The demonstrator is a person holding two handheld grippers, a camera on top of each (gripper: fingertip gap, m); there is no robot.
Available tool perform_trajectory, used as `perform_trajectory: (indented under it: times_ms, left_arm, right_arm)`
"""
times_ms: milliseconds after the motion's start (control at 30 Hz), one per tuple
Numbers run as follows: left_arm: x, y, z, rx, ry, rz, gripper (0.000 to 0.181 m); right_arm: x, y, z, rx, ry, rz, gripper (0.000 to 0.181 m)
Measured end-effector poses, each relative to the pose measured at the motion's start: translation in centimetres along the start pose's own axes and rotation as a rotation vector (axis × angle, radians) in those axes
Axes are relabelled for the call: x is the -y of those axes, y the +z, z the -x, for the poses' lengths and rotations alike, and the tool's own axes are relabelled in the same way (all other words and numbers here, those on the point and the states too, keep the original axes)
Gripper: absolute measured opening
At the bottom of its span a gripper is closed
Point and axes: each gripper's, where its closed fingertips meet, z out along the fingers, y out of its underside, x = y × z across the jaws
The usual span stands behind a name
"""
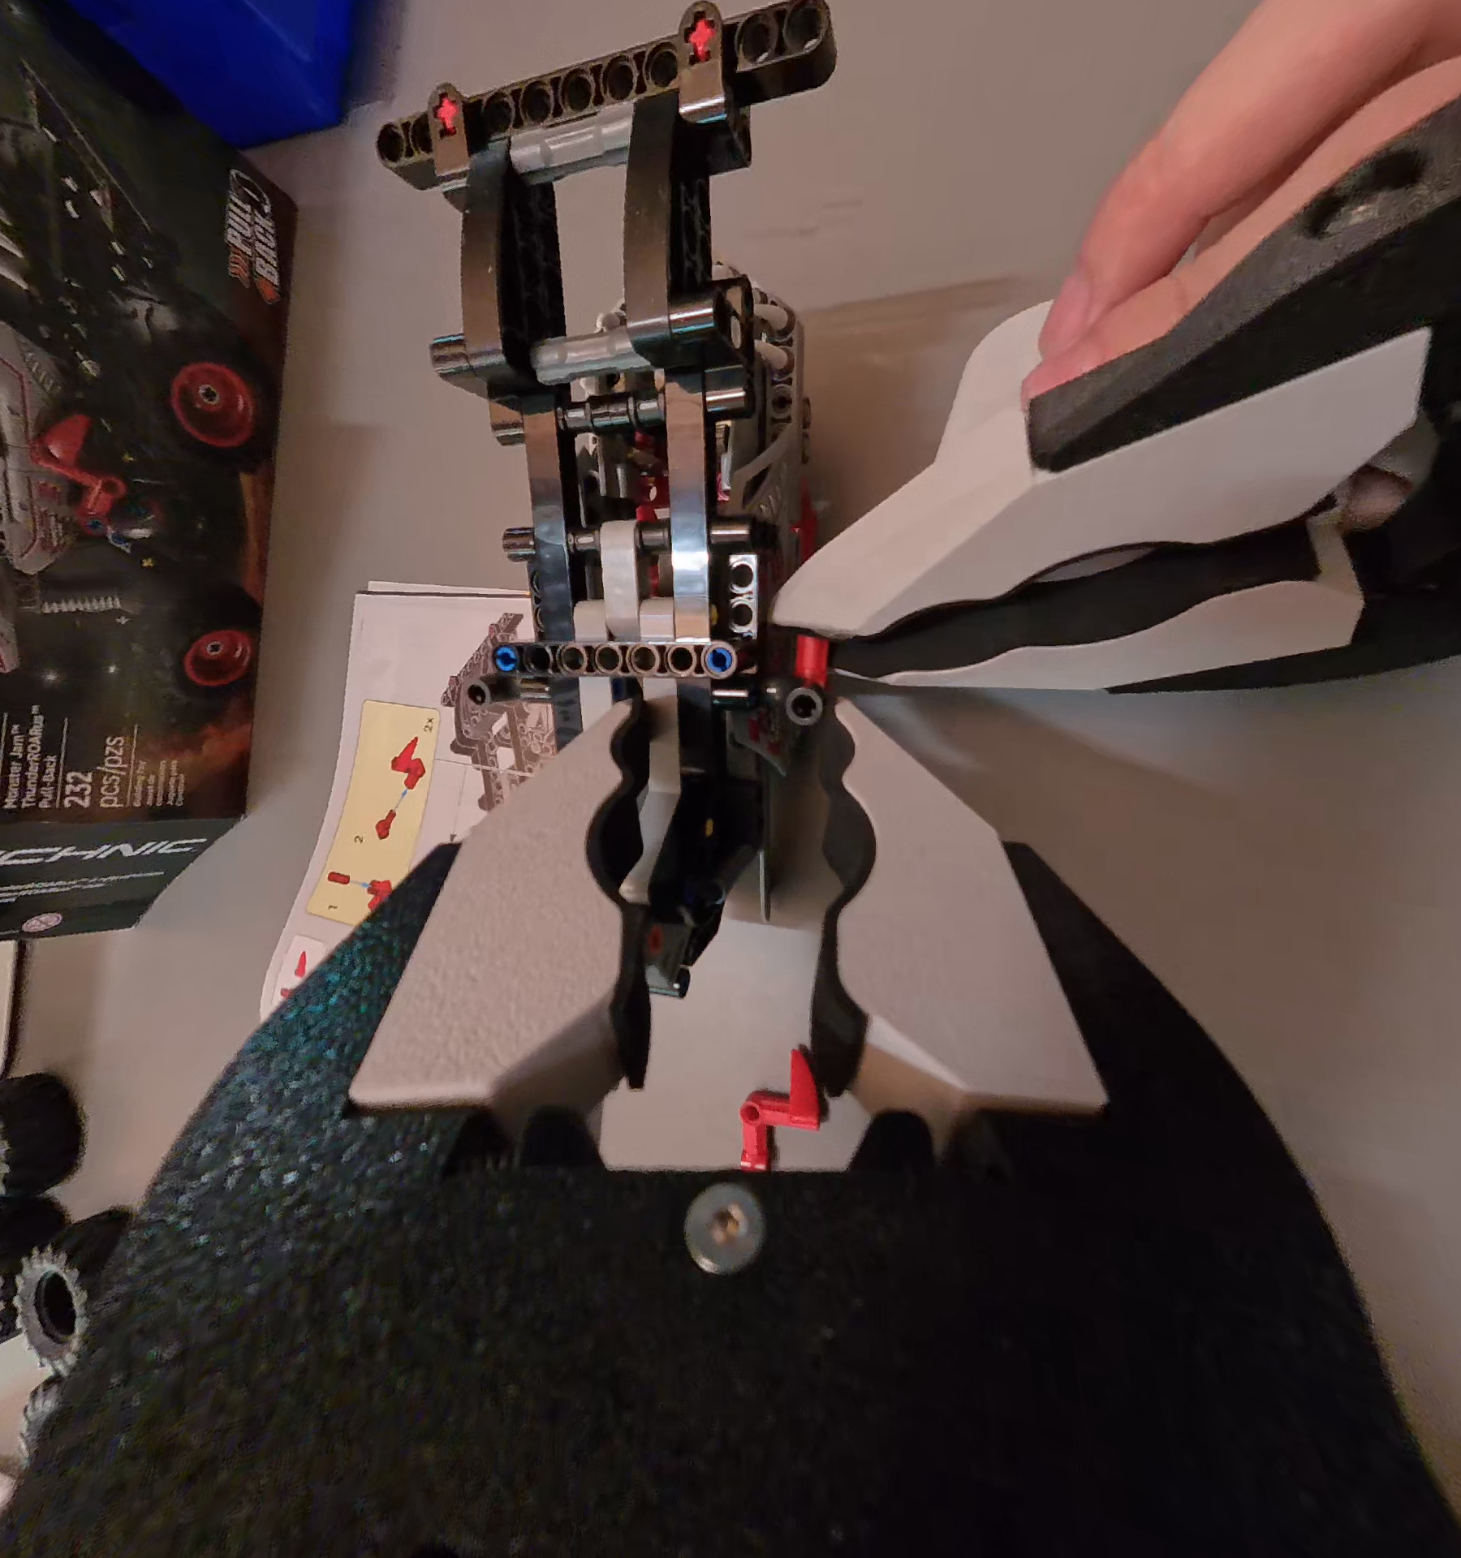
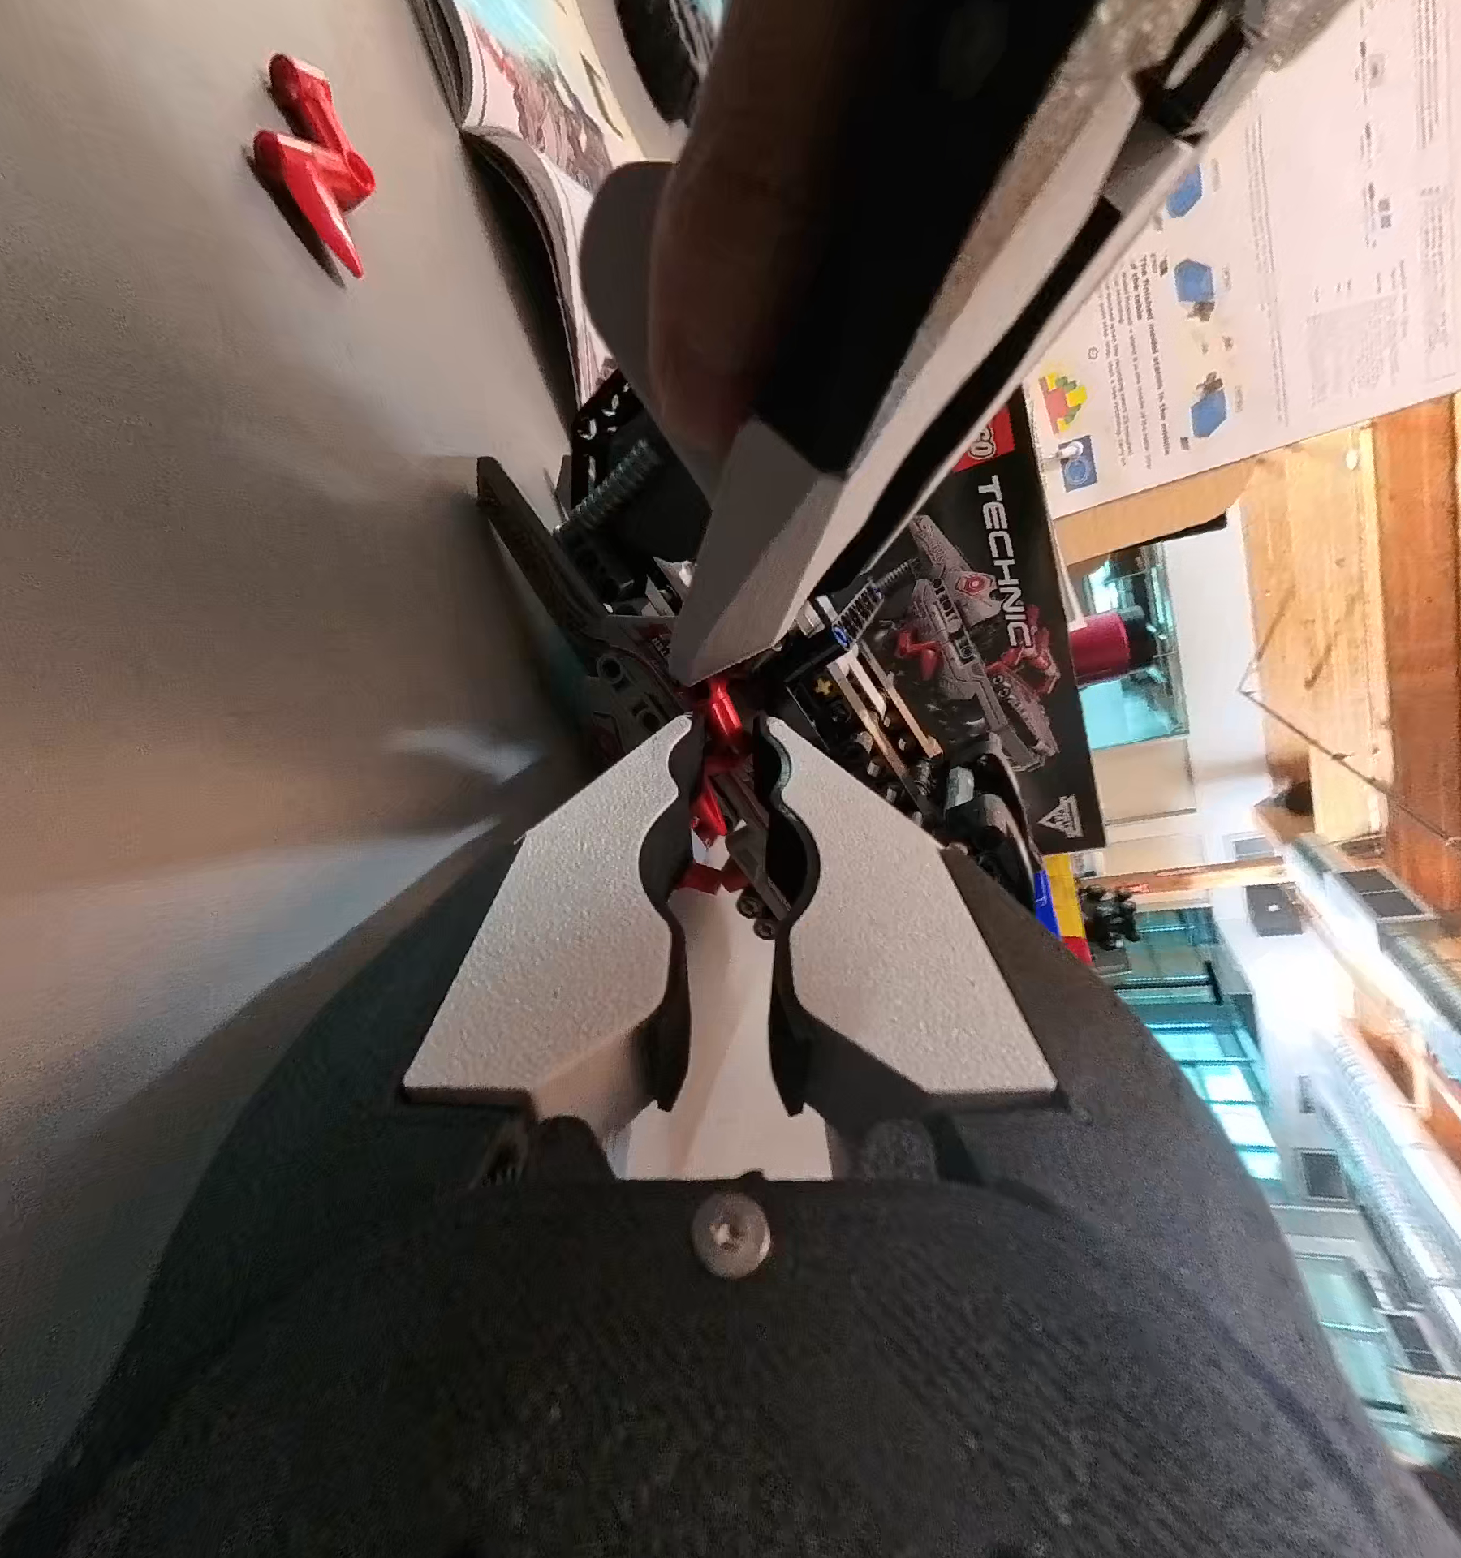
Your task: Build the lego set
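A black and grey Technic model (image 1: pixel 617 405) stands on the pale table. My left gripper (image 1: pixel 731 809) is shut on its lower end. It also shows in the right wrist view, where one of its fingers (image 2: pixel 735 548) comes down from above. My right gripper (image 1: pixel 807 645) comes in from the right, shut on a small red pin piece (image 1: pixel 810 656) at the model's side. In the right wrist view my right gripper (image 2: pixel 723 742) holds the red piece (image 2: pixel 719 717) against the model (image 2: pixel 617 607). A loose red zigzag piece (image 1: pixel 782 1109) lies under my left gripper.
The set's dark box (image 1: pixel 103 506) lies at the left, with the open instruction booklet (image 1: pixel 407 742) beside it and black tyres (image 1: pixel 10 1222) at lower left. A hand (image 1: pixel 1216 211) holds the right gripper. Red lightning-shaped pieces (image 2: pixel 314 160) lie on the table. The tips of both grippers are at nearly the same place.
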Motion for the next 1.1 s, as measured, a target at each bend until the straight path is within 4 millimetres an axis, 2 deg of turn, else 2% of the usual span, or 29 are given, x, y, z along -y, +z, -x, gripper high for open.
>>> perform_trajectory:
  times_ms: [400, 633, 733, 833, 1100]
  left_arm:
    - [0.09, 0.13, 0.27, 0.01, -0.028, -0.031, 0.039]
    - [0.08, 0.17, 0.33, 0.026, -0.044, -0.02, 0.039]
    - [0.07, 0.18, 0.36, 0.017, -0.05, -0.018, 0.039]
    - [0.09, 0.18, 0.38, 0.007, -0.044, -0.019, 0.039]
    - [0.1, 0.09, 0.19, -0.043, -0.018, -0.03, 0.039]
  right_arm:
    - [-0.16, 0.4, -0.12, -0.015, -0.038, -0.001, 0.009]
    - [-0.26, 0.44, -0.16, 0.005, 0.074, -0.059, 0.011]
    - [-0.29, 0.06, -0.37, -0.029, 0.023, -0.068, 0.017]
    - [-0.33, 0.29, 0.27, -0.012, -0.029, -0.063, 0.018]
    - [-0.05, 0.35, -0.1, -0.023, -0.13, -0.059, 0.009]
